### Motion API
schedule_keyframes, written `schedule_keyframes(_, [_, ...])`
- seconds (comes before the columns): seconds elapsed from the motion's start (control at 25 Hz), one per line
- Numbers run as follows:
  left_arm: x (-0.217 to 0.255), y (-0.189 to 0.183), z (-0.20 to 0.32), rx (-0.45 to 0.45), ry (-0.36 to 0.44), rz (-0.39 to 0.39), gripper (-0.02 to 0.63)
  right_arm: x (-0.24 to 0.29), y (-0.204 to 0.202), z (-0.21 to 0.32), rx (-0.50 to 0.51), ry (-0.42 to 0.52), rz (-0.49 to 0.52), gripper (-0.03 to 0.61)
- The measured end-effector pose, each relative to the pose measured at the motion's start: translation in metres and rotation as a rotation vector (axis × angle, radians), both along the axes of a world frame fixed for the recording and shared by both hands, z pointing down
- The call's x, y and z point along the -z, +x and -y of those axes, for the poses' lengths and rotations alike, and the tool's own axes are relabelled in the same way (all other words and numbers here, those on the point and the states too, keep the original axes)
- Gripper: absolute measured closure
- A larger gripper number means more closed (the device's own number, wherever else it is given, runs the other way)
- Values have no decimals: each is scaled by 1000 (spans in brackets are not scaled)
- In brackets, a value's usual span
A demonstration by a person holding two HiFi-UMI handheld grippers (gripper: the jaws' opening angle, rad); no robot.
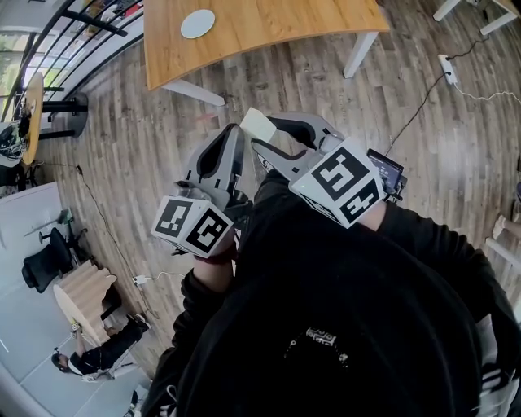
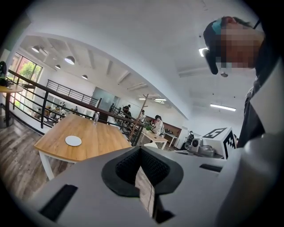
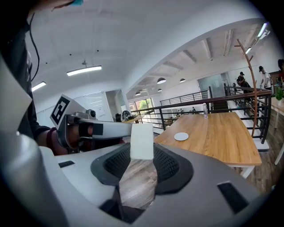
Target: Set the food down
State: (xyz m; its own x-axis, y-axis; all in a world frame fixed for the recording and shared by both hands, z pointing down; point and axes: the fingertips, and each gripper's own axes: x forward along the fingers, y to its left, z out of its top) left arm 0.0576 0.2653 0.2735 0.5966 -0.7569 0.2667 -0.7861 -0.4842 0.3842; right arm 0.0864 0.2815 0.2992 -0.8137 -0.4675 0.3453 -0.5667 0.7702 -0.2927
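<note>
- Left tool point(image 2: 140, 151), short of the table: jaws closed together, holding nothing.
- Right tool point(image 3: 142, 154), also short of the table: tips clamp a pale flat block of food point(image 3: 142, 140) above the wooden floor point(image 1: 163, 147).
- Wooden table point(image 1: 269, 37), farther off, carries a white plate point(image 1: 198, 24).

No word or number can be read. The cube point(image 1: 195, 228) on the left gripper point(image 1: 229, 140) and the cube point(image 1: 338, 183) on the right gripper point(image 1: 262, 129) carry only black-and-white square markers — patterns, not letters. Pale print on the black top point(image 1: 321, 335) is too small.
</note>
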Motion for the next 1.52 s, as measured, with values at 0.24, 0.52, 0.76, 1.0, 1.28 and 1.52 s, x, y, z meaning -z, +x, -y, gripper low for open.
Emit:
schedule_keyframes(0.24, [-5,-30,33,9,-2,-17,617,-7,-29,32,5,2,-25,408])
schedule_keyframes(0.52, [-8,-69,69,22,-21,-49,617,-11,-66,67,13,-18,-47,408])
schedule_keyframes(0.76, [-9,-105,97,12,-31,-62,617,-9,-103,95,3,-15,-66,408])
schedule_keyframes(1.0, [-9,-136,132,-30,-30,-89,617,-6,-134,127,-34,-21,-90,408])
schedule_keyframes(1.28, [-10,-168,164,-65,-23,-119,617,-7,-164,160,-73,-6,-122,408])
schedule_keyframes(1.52, [-12,-193,177,-88,-11,-147,617,-5,-191,171,-81,13,-141,408])
